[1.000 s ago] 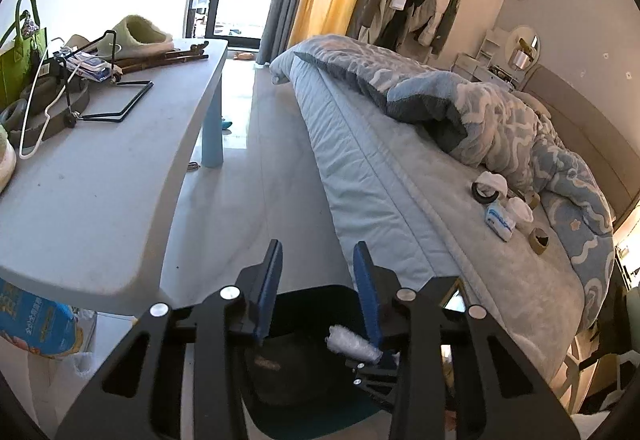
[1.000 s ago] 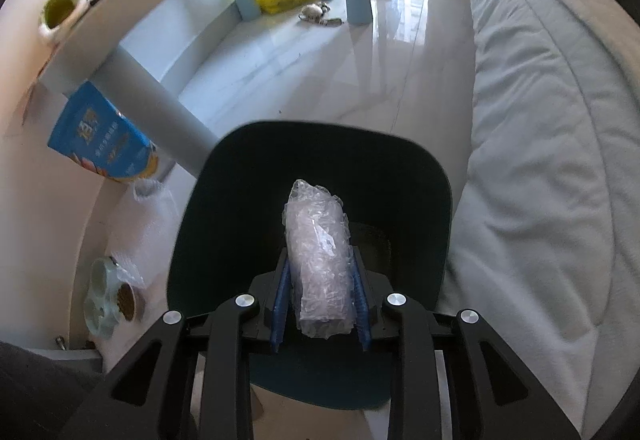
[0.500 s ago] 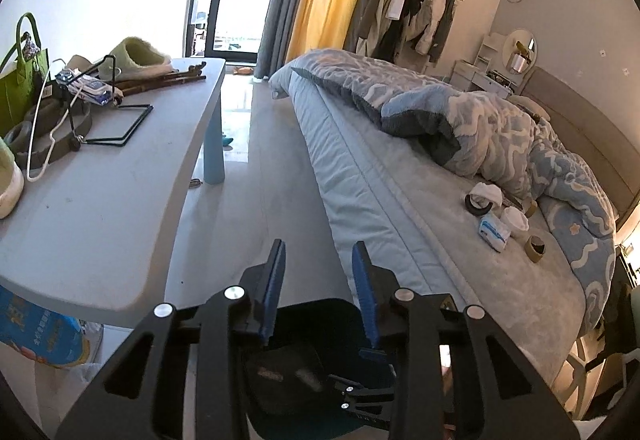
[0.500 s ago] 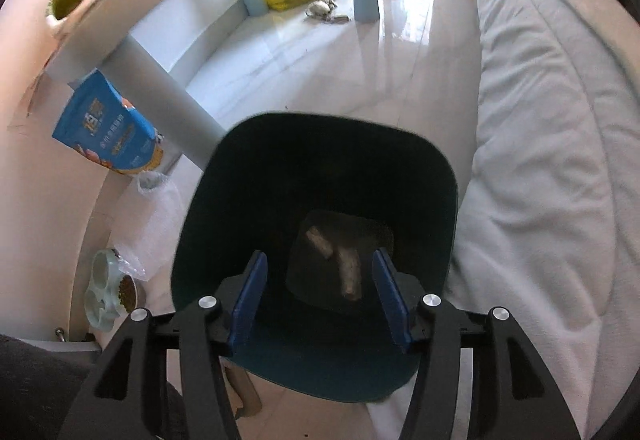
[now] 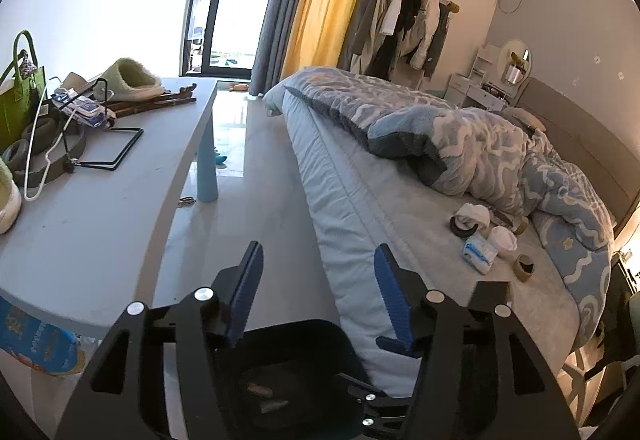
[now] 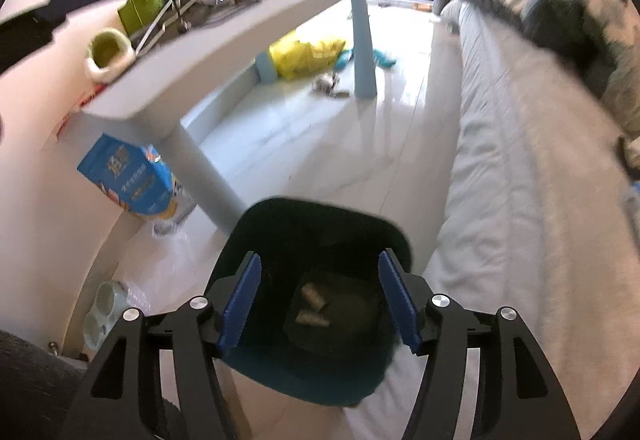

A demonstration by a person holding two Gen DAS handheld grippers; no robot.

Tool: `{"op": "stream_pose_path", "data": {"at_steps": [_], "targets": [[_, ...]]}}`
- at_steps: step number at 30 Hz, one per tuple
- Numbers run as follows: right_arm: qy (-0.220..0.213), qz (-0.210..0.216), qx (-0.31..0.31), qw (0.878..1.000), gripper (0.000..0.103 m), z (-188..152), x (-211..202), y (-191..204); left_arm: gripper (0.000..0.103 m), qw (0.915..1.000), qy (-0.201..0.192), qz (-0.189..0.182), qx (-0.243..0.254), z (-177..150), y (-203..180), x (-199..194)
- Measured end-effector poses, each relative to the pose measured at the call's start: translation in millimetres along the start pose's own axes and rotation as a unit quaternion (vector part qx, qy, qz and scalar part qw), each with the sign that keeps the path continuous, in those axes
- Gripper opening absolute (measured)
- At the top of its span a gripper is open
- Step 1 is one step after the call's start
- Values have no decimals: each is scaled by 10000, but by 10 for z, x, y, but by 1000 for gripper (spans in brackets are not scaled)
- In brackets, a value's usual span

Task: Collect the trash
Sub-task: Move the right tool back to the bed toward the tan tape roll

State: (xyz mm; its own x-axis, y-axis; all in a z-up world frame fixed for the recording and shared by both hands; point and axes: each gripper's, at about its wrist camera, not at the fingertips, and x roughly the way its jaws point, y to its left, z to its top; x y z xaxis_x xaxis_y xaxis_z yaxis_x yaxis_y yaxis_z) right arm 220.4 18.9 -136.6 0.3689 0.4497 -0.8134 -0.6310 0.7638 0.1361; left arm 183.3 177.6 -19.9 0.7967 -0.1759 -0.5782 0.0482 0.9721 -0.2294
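Note:
A dark teal trash bin [image 6: 280, 224] stands on the floor between the table and the bed, with small scraps [image 6: 312, 294] at its bottom. My right gripper [image 6: 320, 300] is open and empty above the bin's near rim. My left gripper [image 5: 318, 294] is open and empty above the same bin [image 5: 304, 336], facing down the room. On the bed [image 5: 360, 200] lie crumpled white tissues [image 5: 474, 214], a tissue pack [image 5: 478, 252], a dark tape roll [image 5: 460, 228] and a brown tape roll [image 5: 524, 268].
A grey table [image 5: 100, 208] at left holds a green bag [image 5: 16, 100], slippers [image 5: 128, 78], hangers and cables. A blue bag [image 6: 132, 176] leans by the table leg. A yellow bag [image 6: 304, 54] lies on the floor. A rumpled quilt [image 5: 480, 144] covers the bed.
My right gripper opened and let the crumpled clear plastic drop into the bin, then tilted up toward the room. My left gripper opened wider and rose slightly.

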Motion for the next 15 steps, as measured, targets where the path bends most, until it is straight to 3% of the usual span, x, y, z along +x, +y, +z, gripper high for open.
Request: {"op": "stream_pose_path", "data": {"at_steps": [15], "targets": [[-879,-615,137,9941,70,-40,-732,-584,76,9993,-124,-326,135,32,-512,189]]}}
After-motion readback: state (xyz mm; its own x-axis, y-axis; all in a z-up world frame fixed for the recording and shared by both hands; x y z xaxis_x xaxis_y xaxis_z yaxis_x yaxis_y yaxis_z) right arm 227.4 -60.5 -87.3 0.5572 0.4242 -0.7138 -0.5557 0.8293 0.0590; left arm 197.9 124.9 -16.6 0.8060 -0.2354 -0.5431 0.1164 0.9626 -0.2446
